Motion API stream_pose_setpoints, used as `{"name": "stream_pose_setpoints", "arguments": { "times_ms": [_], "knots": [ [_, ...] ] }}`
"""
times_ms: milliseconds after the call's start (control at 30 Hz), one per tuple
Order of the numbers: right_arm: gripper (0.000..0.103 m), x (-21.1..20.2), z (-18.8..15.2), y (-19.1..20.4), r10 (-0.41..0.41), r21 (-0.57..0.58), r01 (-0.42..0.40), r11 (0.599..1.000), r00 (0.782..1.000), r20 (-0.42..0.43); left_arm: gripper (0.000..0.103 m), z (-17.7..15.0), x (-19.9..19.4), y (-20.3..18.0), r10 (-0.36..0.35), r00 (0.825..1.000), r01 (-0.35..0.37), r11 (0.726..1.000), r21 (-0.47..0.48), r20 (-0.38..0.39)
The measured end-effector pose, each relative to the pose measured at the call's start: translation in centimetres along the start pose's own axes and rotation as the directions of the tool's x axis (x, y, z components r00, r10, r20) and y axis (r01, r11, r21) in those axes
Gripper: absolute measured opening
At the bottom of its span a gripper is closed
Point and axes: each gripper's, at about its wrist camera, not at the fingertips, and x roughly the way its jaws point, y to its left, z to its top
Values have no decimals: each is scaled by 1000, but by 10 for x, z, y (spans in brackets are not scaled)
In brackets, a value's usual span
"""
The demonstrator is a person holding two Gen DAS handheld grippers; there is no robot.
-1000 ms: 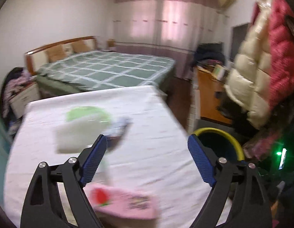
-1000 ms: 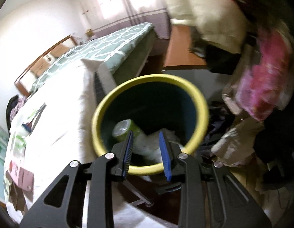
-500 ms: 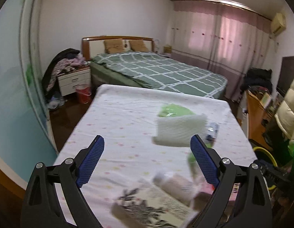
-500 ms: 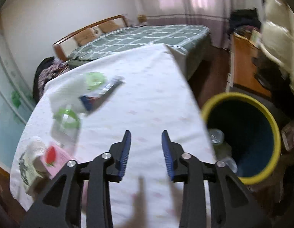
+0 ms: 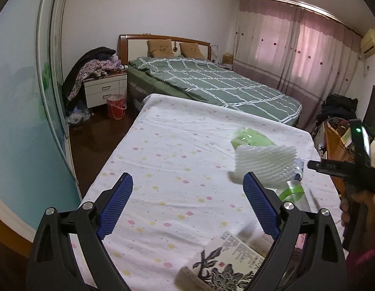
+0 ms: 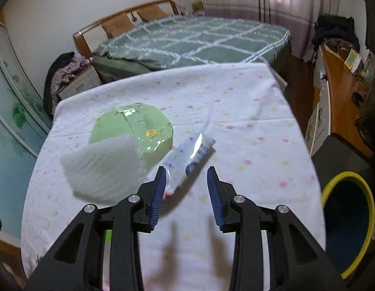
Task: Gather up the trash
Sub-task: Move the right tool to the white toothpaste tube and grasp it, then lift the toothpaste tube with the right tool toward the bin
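Left gripper (image 5: 187,203): blue ribbed pads spread wide, empty, above a white dotted tablecloth (image 5: 177,150). Rightward: one ridged white foam sheet (image 6: 102,167) overlapping one glossy green packet (image 6: 136,128); one shiny blue-white wrapper (image 6: 194,155) just past the right gripper (image 6: 186,194), pads parted, gripping nothing. One clear green-banded bottle (image 5: 293,194), one floral printed box (image 5: 226,264). Far right, one round yellow-rimmed bin (image 6: 347,220) beside the table; contents unreadable.

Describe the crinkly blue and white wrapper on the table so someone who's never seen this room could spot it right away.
Find the table under the white spotted cloth. Near its middle a green package sits beside white ribbed foam; the wrapper lies just right of them. It alone is long, flat, shiny, with blue print.
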Motion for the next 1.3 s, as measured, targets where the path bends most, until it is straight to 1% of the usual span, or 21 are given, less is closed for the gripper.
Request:
{"name": "stream_pose_setpoints", "arguments": {
  "times_ms": [100,233,367,400,433,467,500,533,733,900,967,1100,1200,1300],
  "knots": [
    [38,20,5,1,-24,14,24,1000,999,-47,91,-2,5,4,-4,1000,4,1000,-7,-7],
    [38,37,7,2,-2,30,5,1000,996,-92,91,-4,12,7,-16,1000,15,1000,-12,-17],
    [37,43,9,10,15,25,-12,1000,994,-107,91,-6,18,6,-32,999,31,999,-20,-30],
    [29,44,10,10,16,21,-14,1000,994,-107,91,-7,19,6,-34,999,33,999,-20,-32],
    [23,44,10,12,18,17,-16,1000,994,-105,91,-7,20,6,-36,999,35,999,-20,-34],
    [20,41,9,13,27,19,-25,1000,995,-97,91,-8,21,6,-37,999,36,999,-20,-34],
    [9,39,8,14,36,23,-34,999,995,-92,91,-8,21,6,-37,999,37,999,-22,-35],
    [5,36,8,14,43,26,-41,999,996,-84,91,-8,20,6,-37,999,36,999,-24,-35],
    [4,1,-2,6,48,38,-49,998,999,13,91,-8,13,4,-41,999,41,999,-29,-25],
    [4,-39,-25,-13,28,62,-35,997,993,113,91,-12,12,-2,-60,998,60,998,-22,-28],
    [4,-54,-39,-27,8,89,-21,996,989,149,91,-13,11,-7,-71,997,71,997,-11,-32],
    [4,-76,-67,-61,-74,165,42,985,978,194,91,-15,10,-17,-82,996,83,996,12,-34],
    [4,-93,-86,-96,-164,242,109,964,963,216,91,-16,8,-24,-85,996,86,996,23,-34],
    [4,-108,-100,-133,-246,329,163,930,942,229,91,-17,6,-28,-87,996,88,996,30,-34]
  ]
}}
